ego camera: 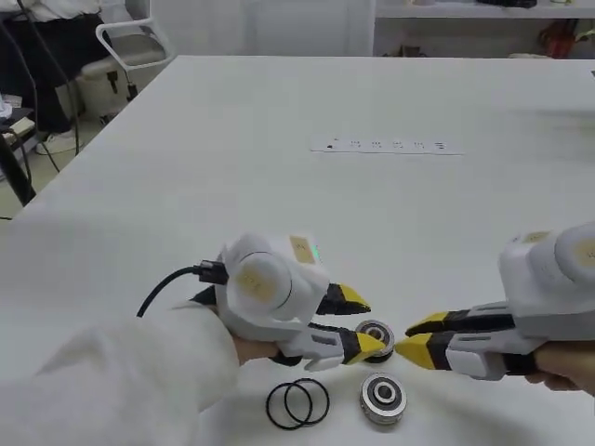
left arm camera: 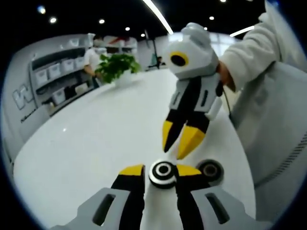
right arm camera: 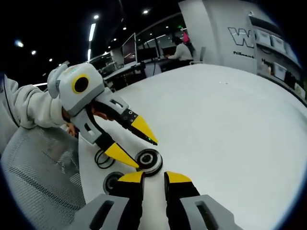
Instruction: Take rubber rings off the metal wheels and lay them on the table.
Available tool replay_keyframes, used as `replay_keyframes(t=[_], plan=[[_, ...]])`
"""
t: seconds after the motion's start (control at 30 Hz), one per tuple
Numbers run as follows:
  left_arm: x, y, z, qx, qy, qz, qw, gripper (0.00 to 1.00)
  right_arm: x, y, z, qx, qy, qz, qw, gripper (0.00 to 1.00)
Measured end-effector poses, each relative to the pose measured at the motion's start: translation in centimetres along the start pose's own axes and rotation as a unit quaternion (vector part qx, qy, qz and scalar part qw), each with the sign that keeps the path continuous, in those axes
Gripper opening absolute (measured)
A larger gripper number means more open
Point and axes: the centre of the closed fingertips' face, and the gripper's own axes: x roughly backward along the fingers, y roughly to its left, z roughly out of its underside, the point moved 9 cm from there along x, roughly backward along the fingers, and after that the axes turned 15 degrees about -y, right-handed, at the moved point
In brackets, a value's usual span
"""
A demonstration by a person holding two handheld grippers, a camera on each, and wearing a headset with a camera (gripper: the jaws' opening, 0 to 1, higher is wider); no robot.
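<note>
Black rubber rings (ego camera: pixel 297 402), two of them, already lie overlapping on the white table (ego camera: pixel 279 186), near the person's edge. A loose wheel (ego camera: pixel 383 398) lies flat just beside them. The other wheel (ego camera: pixel 376 334) sits on the table between the parted jaws of the left gripper (ego camera: pixel 359 321), straddled rather than pinched. Its rim looks dark, so I'd guess its ring is yet to come off. The right gripper (ego camera: pixel 423 337) points at it, jaws barely apart, holding nothing. The tabletop is broad and mostly bare, with a pale strip (ego camera: pixel 386 145) farther out. Around it are a chair (ego camera: pixel 130 42), shelves (left arm camera: pixel 53 76) and a potted plant (left arm camera: pixel 117 67).
</note>
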Motion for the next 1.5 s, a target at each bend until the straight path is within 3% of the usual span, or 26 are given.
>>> replay_keyframes(t=[0.2, 0.3, 0.57, 0.8, 1.13, 1.23, 1.33, 1.4, 1.43, 1.47, 1.5], plan=[[-0.1, -0.2, 0.2, 0.017, -0.002, 0.005, 0.9998, 0.18, -0.4, 0.4, 0.4, 0.018, 0.009, -0.008, 0.9998, 0.18], [0.0, -0.2, 0.5, 0.01, 0.01, 0.003, 0.9999, 0.14, -0.6, 0.6, 0.5, 0.029, 0.013, -0.011, 0.9994, 0.19], [0.1, -0.4, 0.3, 0.023, 0.0, 0.001, 0.9997, 0.14, -1.5, 0.9, 0.7, 0.062, 0.008, -0.004, 0.998, 0.25], [0.0, -0.5, 0.3, 0.025, 0.0, -0.001, 0.9997, 0.14, -1.6, 0.9, 0.7, 0.077, 0.008, -0.007, 0.997, 0.22], [0.0, -0.5, 0.3, 0.024, -0.001, -0.004, 0.9997, 0.14, -1.1, 0.8, 0.8, 0.078, 0.014, -0.018, 0.9967, 0.11], [0.0, -0.5, 0.3, 0.025, -0.001, -0.005, 0.9997, 0.14, -1.1, 0.7, 0.9, 0.06, 0.014, -0.015, 0.998, 0.1], [0.0, -0.5, 0.3, 0.025, -0.001, -0.004, 0.9997, 0.14, -1.1, 0.7, 0.9, 0.054, 0.013, -0.009, 0.9984, 0.13], [0.0, -0.5, 0.3, 0.025, -0.001, -0.004, 0.9997, 0.14, -1.5, 0.8, 1.0, 0.045, 0.01, -0.006, 0.9989, 0.23], [0.0, -0.5, 0.3, 0.025, -0.001, -0.004, 0.9997, 0.14, -1.8, 0.7, 0.5, 0.058, -0.016, -0.001, 0.9982, 0.22], [-0.1, -0.5, 0.3, 0.026, -0.002, -0.005, 0.9997, 0.14, -1.7, 1.0, 0.6, 0.054, 0.001, -0.003, 0.9985, 0.21], [-0.1, -0.5, 0.3, 0.026, -0.001, -0.005, 0.9997, 0.14, -1.8, 1.0, 0.5, 0.058, 0.002, -0.005, 0.9983, 0.21]])
